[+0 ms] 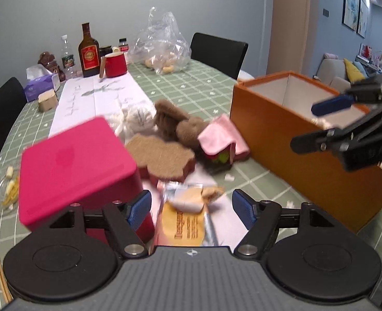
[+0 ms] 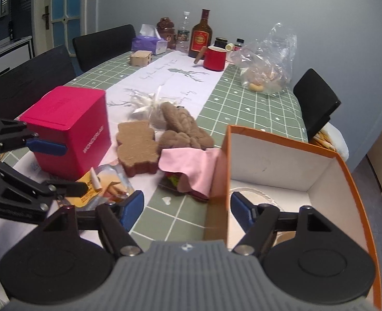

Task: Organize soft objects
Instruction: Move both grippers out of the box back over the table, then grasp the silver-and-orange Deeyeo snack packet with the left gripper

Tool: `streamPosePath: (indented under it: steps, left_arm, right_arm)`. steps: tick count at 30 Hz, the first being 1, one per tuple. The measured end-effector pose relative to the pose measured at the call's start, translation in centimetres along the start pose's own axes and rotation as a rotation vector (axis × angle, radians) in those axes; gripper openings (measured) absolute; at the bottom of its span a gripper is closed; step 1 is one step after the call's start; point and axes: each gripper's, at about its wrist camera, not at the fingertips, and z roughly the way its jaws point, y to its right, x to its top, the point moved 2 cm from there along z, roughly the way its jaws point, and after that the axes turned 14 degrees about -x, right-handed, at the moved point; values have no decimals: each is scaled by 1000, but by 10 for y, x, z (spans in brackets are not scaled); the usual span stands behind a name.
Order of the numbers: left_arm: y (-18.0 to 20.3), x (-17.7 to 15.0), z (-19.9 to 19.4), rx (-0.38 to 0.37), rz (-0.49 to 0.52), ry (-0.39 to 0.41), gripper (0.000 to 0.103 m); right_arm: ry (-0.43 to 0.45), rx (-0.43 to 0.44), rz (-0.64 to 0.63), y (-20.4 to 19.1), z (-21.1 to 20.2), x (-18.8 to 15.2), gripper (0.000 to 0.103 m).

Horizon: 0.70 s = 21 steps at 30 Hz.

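So closest to us the left gripper [image 1: 191, 208] has its jaws spread with nothing between them, hanging over a yellow snack packet [image 1: 184, 223], and our right gripper [image 2: 187, 208] is just as wide and empty, straddling the near corner of the orange box [image 2: 281, 155]. Looks like we're barely started: the pile of soft stuff is all out on the green table [image 2: 242, 108], with the pink cloth [image 2: 191, 165] draped right against the box wall, the flat brown bear-shaped plush [image 2: 137, 146] beside the pink box [image 2: 69, 132], and the brown knit piece [image 2: 183, 127] just behind. Only the right wrist view really sees down into the orange box, where there's something pale we can't identify; the left view mostly shows its outside, plus a clear dish of yellow bits [image 1: 3, 194] the other misses
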Motion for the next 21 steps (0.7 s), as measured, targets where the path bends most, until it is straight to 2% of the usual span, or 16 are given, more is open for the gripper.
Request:
streamPosePath:
  steps: [5,11,13,21]
  left_arm:
    - [1,-23,13,33,49,-47,84]
    - [1,-42,32,35,61,-132,84]
    - [1,-45,35,49,67,-127,88]
    - [-6,-46,43,64,22,-117,91]
  right_arm:
    - [6,24,-8,-9,-3,-1,74]
    - [-6,30,-21,-16,3,0,75]
    - [-11,31,-26,-19,5,-1,76]
    - [-22,39,-45,-23,7,-3,77]
